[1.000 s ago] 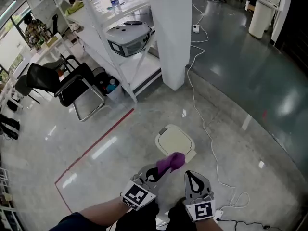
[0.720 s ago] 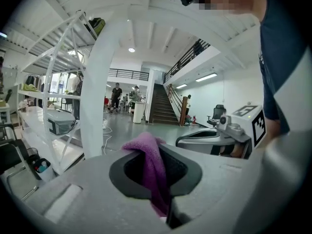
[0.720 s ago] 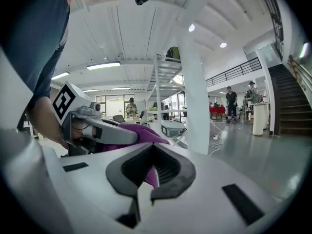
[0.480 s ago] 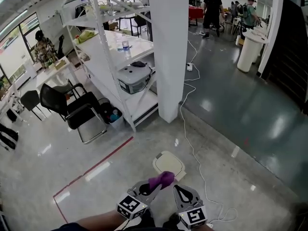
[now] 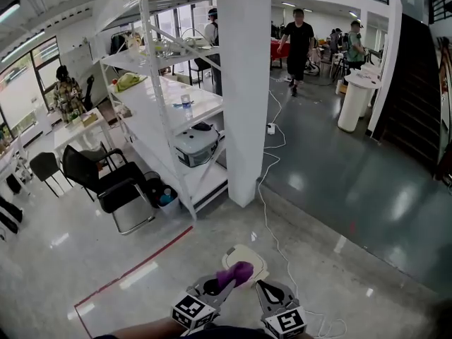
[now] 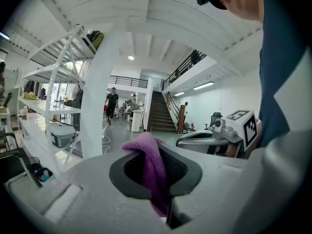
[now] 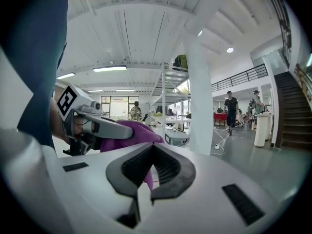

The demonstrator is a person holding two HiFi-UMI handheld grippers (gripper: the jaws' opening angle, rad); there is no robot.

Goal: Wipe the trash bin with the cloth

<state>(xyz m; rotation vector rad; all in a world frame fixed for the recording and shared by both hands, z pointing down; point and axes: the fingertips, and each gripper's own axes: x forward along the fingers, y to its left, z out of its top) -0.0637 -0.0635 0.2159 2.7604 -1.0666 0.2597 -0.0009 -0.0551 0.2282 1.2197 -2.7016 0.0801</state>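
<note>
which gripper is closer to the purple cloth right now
Left. The left gripper is shut on the purple fabric cloth, which pokes out past its jaws. The right gripper sits beside it, jaws together, holding nothing.

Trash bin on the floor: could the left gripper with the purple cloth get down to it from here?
Probably yes. The left gripper, shut on the cloth, hangs over the trash bin's pale lid with nothing between; the white cable lies off to one side.

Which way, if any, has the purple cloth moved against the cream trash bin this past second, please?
No: the purple cloth still overlaps the near edge of the cream trash bin; the view tilted up.
</note>
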